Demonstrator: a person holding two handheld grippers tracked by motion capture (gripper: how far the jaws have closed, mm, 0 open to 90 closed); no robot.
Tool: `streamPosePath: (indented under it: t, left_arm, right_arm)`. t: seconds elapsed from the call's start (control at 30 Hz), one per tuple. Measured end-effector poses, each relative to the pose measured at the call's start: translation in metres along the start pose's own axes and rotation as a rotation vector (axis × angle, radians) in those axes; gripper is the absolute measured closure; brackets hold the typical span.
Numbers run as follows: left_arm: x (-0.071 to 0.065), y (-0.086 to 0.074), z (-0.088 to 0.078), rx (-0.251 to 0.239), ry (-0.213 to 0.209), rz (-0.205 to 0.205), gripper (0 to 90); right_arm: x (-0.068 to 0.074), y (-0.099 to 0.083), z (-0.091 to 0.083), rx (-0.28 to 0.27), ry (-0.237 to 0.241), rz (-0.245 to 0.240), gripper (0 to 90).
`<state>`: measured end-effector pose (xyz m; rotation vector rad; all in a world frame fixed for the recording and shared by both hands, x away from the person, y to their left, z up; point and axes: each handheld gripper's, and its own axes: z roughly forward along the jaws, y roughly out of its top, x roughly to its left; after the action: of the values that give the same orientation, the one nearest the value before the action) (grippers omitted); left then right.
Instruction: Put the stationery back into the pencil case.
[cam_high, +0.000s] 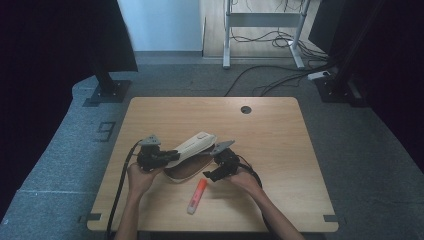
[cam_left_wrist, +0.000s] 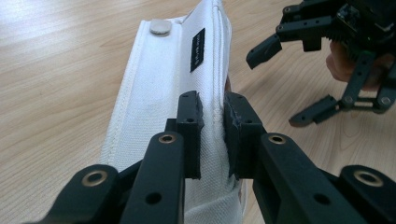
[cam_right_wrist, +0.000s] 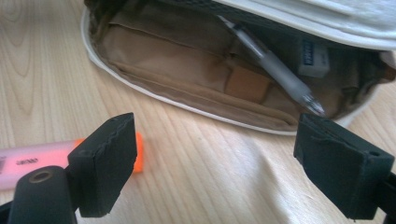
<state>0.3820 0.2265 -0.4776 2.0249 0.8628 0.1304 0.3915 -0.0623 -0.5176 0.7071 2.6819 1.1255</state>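
Note:
A white pencil case (cam_high: 192, 146) lies open at the middle of the table, its flap (cam_left_wrist: 173, 79) lifted. My left gripper (cam_left_wrist: 212, 135) is shut on the flap's edge and holds it up. The tan inside (cam_right_wrist: 187, 60) of the case holds a clear pen (cam_right_wrist: 271, 63) and a small white eraser (cam_right_wrist: 314, 57). My right gripper (cam_right_wrist: 233, 168) is open just in front of the case, empty. An orange highlighter (cam_high: 197, 195) lies on the wood near it, also seen as the highlighter (cam_right_wrist: 32, 161) beside the gripper's left finger.
The wooden table (cam_high: 280, 145) has a round cable hole (cam_high: 246, 109) at the back. Bare wood lies right and behind the case. Cables trail from both grippers toward the front edge.

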Motion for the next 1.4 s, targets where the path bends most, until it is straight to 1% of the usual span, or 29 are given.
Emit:
streamPosePath:
  t: [0.2, 0.23, 0.27, 0.33, 0.37, 0.53, 0.57, 0.7, 0.8, 0.87, 0.97, 1.0, 1.07, 1.1, 1.17, 1.2, 1.27, 1.37, 1.4]
  left_arm:
    - [0.0, 0.0, 0.0, 0.0, -0.001, 0.0, 77.3]
    - [0.0, 0.0, 0.0, 0.0, -0.001, 0.0, 77.4]
    - [0.0, 0.0, 0.0, -0.001, -0.002, -0.001, 77.3]
    - [0.0, 0.0, 0.0, 0.0, -0.002, -0.001, 77.3]
    - [0.0, 0.0, 0.0, -0.001, -0.002, -0.001, 77.3]
    - [0.0, 0.0, 0.0, 0.0, -0.003, -0.001, 77.3]
    - [0.0, 0.0, 0.0, 0.0, -0.003, -0.001, 77.3]
    - [0.0, 0.0, -0.001, 0.002, -0.004, 0.001, 77.3]
    - [0.0, 0.0, 0.0, 0.001, -0.005, -0.001, 77.2]
    - [0.0, 0.0, 0.0, 0.002, -0.005, 0.0, 77.2]
    - [0.0, 0.0, 0.0, 0.002, -0.006, -0.001, 77.2]
    - [0.0, 0.0, 0.0, 0.002, -0.006, -0.001, 77.2]
    - [0.0, 0.0, 0.0, 0.002, -0.006, -0.001, 77.2]
    - [0.0, 0.0, 0.0, 0.002, -0.007, 0.0, 77.1]
    - [0.0, 0.0, 0.0, 0.001, -0.009, -0.003, 77.1]
    - [0.0, 0.0, 0.0, 0.001, -0.009, -0.003, 77.1]
    - [0.001, 0.0, 0.0, 0.002, -0.011, -0.004, 77.1]
    - [0.0, 0.0, 0.0, 0.002, -0.009, -0.003, 77.1]
    - [0.001, 0.0, 0.0, 0.002, -0.01, -0.004, 77.1]
  right_arm:
    - [0.012, 0.004, 0.007, 0.005, 0.01, -0.023, 12.8]
    - [0.012, 0.004, 0.007, 0.005, 0.01, -0.023, 12.8]
    - [0.017, 0.006, 0.011, 0.007, 0.002, -0.032, 12.8]
    - [0.018, 0.006, 0.013, 0.01, 0.002, -0.035, 12.8]
    - [0.021, 0.007, 0.016, 0.012, 0.003, -0.032, 12.9]
    - [0.024, 0.008, 0.024, 0.025, -0.004, -0.035, 13.0]
    - [0.025, 0.007, 0.028, 0.038, -0.01, -0.041, 13.1]
    - [0.025, 0.005, 0.03, 0.048, -0.013, -0.046, 13.2]
    - [0.022, 0.001, 0.028, 0.055, -0.018, -0.045, 13.2]
    - [0.021, -0.002, 0.025, 0.059, -0.018, -0.035, 13.2]
    - [0.019, -0.005, 0.023, 0.057, -0.021, -0.032, 13.3]
    - [0.017, -0.011, 0.019, 0.058, -0.022, -0.025, 13.2]
    - [0.016, -0.013, 0.017, 0.059, -0.021, -0.024, 13.3]
    - [0.015, -0.019, 0.013, 0.06, -0.023, -0.02, 13.3]
    - [0.014, -0.025, 0.009, 0.065, -0.024, -0.016, 13.3]
    - [0.014, -0.025, 0.009, 0.065, -0.024, -0.016, 13.3]
    - [0.013, -0.031, 0.004, 0.062, -0.025, -0.002, 13.3]
    - [0.014, -0.031, 0.0, 0.052, -0.017, 0.003, 13.3]
    - [0.016, -0.029, -0.006, 0.037, 0.003, 0.001, 13.4]
